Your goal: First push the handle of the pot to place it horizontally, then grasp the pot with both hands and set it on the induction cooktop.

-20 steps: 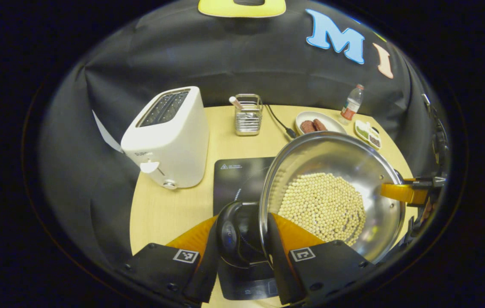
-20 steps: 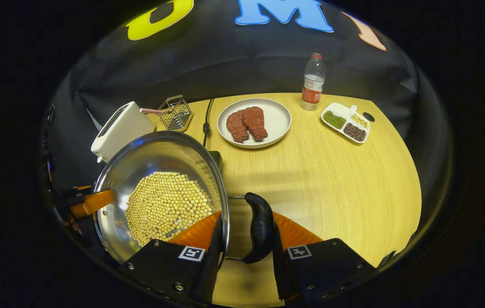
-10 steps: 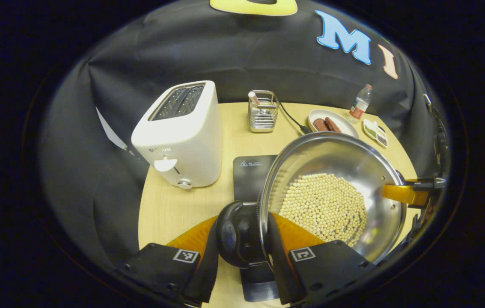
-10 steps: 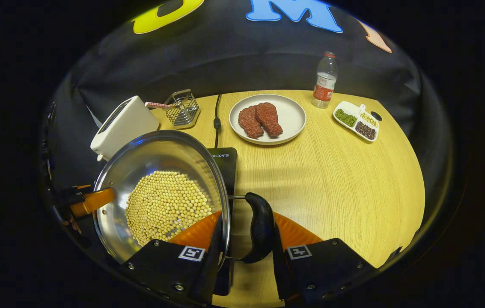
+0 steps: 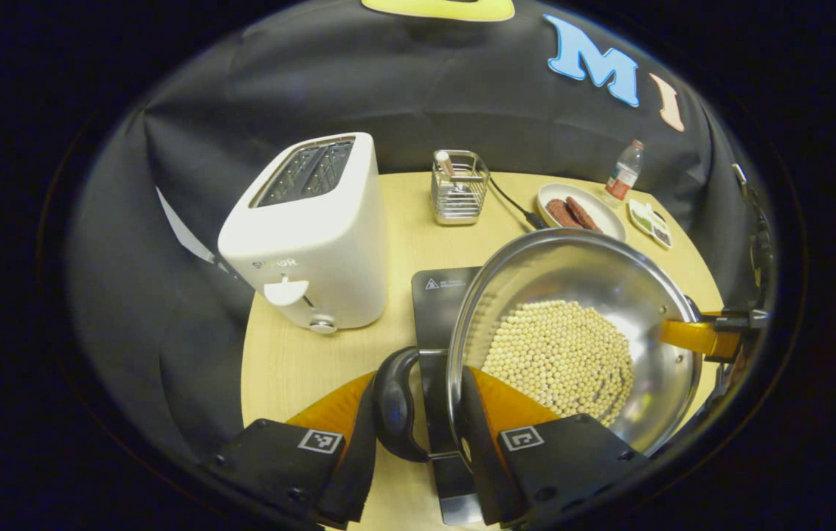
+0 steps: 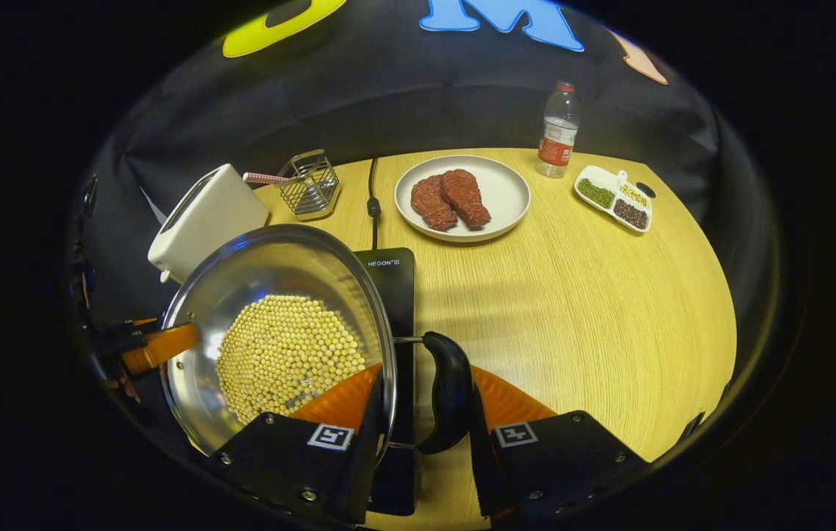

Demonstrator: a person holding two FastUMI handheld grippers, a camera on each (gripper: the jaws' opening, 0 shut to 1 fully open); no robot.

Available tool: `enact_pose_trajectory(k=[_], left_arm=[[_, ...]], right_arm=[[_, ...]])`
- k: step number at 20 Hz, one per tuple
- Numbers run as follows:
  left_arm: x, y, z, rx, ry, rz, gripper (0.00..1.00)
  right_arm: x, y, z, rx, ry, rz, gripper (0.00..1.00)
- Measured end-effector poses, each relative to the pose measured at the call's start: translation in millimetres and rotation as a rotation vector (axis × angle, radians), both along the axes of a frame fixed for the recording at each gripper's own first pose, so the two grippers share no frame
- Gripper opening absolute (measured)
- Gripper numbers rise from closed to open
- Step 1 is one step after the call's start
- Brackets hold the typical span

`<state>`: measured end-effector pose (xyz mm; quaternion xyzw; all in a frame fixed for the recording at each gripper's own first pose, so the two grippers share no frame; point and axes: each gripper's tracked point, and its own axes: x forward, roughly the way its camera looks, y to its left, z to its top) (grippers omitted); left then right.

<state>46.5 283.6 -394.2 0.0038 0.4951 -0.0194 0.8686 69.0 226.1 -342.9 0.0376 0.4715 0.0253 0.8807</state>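
Both handles gripped: left gripper [image 5: 418, 413] closed across pot [image 5: 572, 332] rim and left handle [image 5: 395, 404], right gripper [image 6: 421, 413] likewise on right handle [image 6: 447, 391]. Pot held above cooktop [image 6: 395, 295], partly over it. Push judged done; lowering onto cooktop left.

A white toaster [image 5: 311, 236] stands at the counter's [image 6: 580, 310] left edge, a wire caddy [image 6: 307, 184] beside it. Along the far edge sit a plate [image 6: 499, 195] of two meat pieces [image 6: 451, 199], a bottle [image 6: 556, 131] and a divided dish [image 6: 613, 199].
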Motion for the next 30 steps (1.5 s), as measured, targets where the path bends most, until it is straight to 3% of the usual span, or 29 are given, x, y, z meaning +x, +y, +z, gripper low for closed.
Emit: enact_pose_trajectory(k=[10,12,13,15,16,17,18,19,23,25,30], left_arm=[[-2,7,1,-0.011,-0.023,0.019,0.60],[0,11,1,0.002,-0.043,0.032,0.63],[1,14,4,0.017,-0.059,0.039,0.70],[1,14,13,0.027,-0.090,0.058,0.76],[1,18,18,0.040,-0.108,0.068,0.77],[1,20,24,0.046,-0.125,0.082,0.89],[2,20,31,0.047,-0.149,0.099,0.89],[5,21,38,0.046,-0.176,0.115,0.88],[11,3,82,0.005,-0.296,0.168,0.92],[13,-13,111,-0.010,-0.366,0.169,0.98],[14,-74,200,-0.009,-0.564,0.129,0.98]], right_arm=[[5,4,-2,0.001,-0.015,-0.004,0.55],[8,5,0,0.011,-0.024,0.002,0.55],[9,5,0,0.014,-0.030,0.005,0.55],[11,6,4,0.023,-0.053,0.022,0.60],[14,5,10,0.023,-0.076,0.031,0.63],[16,4,14,0.024,-0.101,0.043,0.73],[17,4,25,0.024,-0.126,0.057,0.65],[19,3,31,0.022,-0.150,0.068,0.78],[17,-2,65,0.042,-0.247,0.087,0.95],[13,-9,86,0.055,-0.302,0.082,0.95],[4,-42,159,0.082,-0.491,0.046,0.95]])
